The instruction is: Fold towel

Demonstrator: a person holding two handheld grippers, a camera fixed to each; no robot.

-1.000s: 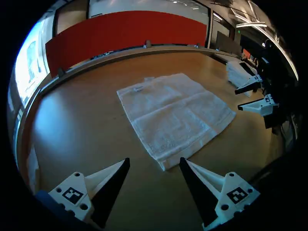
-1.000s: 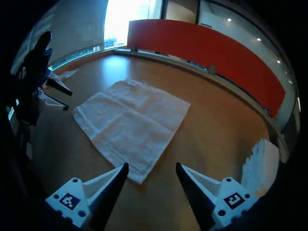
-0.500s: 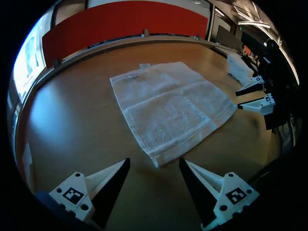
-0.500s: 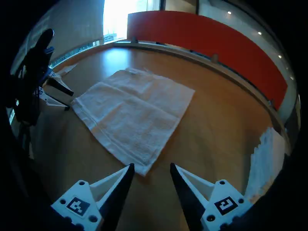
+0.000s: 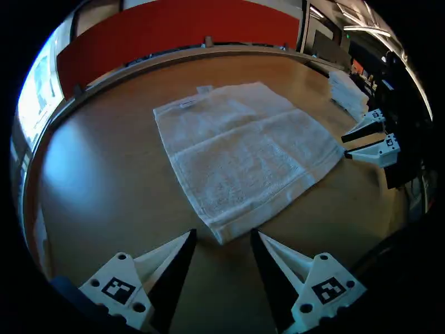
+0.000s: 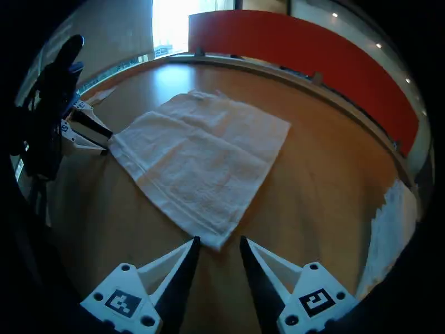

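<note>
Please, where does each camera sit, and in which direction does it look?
Left gripper view: on the left gripper, low over the table, facing one corner of the towel; own open jaws below, right gripper at right.
Right gripper view: on the right gripper, facing another towel corner; own open jaws below, left gripper at left.
Shared: towel, table, red panel.

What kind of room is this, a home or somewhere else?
Probably an office or lab rather than a home: a long wooden table backed by a red divider panel, with a big bright window beyond.
</note>
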